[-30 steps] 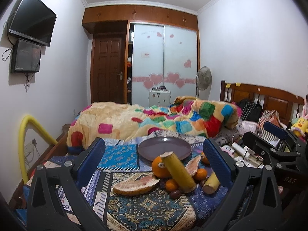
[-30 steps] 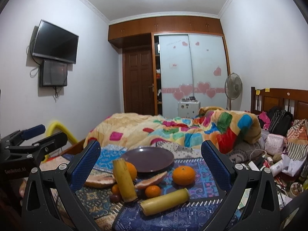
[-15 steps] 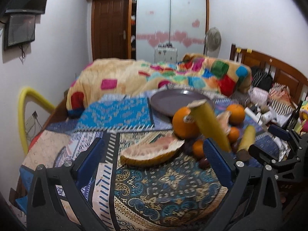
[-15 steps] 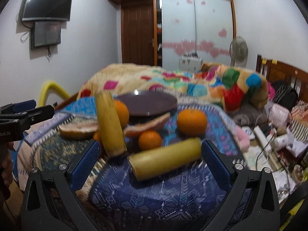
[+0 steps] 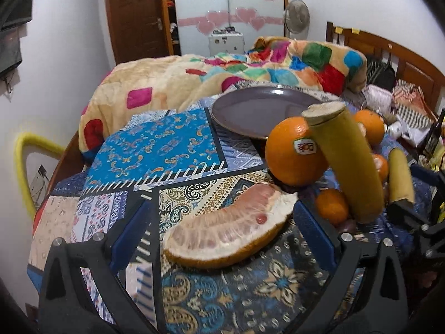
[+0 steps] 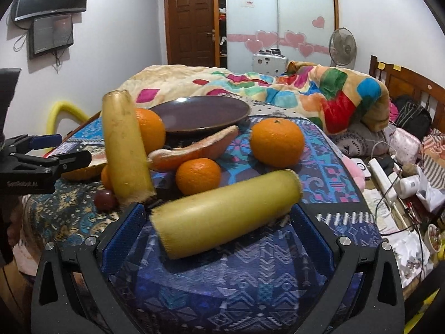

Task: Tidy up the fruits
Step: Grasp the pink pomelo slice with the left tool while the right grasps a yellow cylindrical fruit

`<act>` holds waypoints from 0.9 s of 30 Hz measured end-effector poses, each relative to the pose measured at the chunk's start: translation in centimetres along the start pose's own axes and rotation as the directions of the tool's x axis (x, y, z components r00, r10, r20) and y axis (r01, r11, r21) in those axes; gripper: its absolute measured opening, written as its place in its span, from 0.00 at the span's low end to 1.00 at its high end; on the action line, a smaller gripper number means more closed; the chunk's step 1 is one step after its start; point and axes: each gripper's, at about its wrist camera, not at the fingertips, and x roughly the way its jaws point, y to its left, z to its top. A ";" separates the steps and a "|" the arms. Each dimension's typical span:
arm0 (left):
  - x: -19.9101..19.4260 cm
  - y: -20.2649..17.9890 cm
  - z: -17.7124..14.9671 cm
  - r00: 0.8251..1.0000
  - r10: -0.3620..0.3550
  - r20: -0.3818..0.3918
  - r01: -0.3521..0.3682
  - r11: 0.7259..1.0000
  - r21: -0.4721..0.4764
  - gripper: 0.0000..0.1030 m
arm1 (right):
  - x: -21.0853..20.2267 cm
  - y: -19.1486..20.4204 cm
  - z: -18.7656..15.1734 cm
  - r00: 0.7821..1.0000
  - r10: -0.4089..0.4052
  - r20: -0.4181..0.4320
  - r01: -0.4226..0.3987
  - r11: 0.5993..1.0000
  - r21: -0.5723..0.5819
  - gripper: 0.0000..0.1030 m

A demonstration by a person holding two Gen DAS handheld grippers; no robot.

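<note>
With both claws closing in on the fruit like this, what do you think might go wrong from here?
1. The upright yellow stalk leans against the stickered orange; nudging either could topple it onto the small fruit.
2. The right claw brackets the lying stalk, which is round and may roll away as the fingers shut.
3. The left claw straddles the pomelo wedge; a hard squeeze may crush its soft flesh.

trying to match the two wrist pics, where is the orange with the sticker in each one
Left wrist: the orange with the sticker sits right of centre, just behind the pomelo slice and touching the upright yellow stalk.
Right wrist: it is left of centre, mostly hidden behind the same upright stalk; the sticker is not visible.
Shared landmark: the dark plate right behind it.
</note>
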 end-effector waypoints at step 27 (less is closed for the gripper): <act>-2.2 -0.3 -1.8 0.988 -0.098 -0.122 0.104 0.994 0.040 0.60 | -3.0 -5.1 -0.3 0.999 -0.036 -0.018 0.037 0.997 0.062 0.98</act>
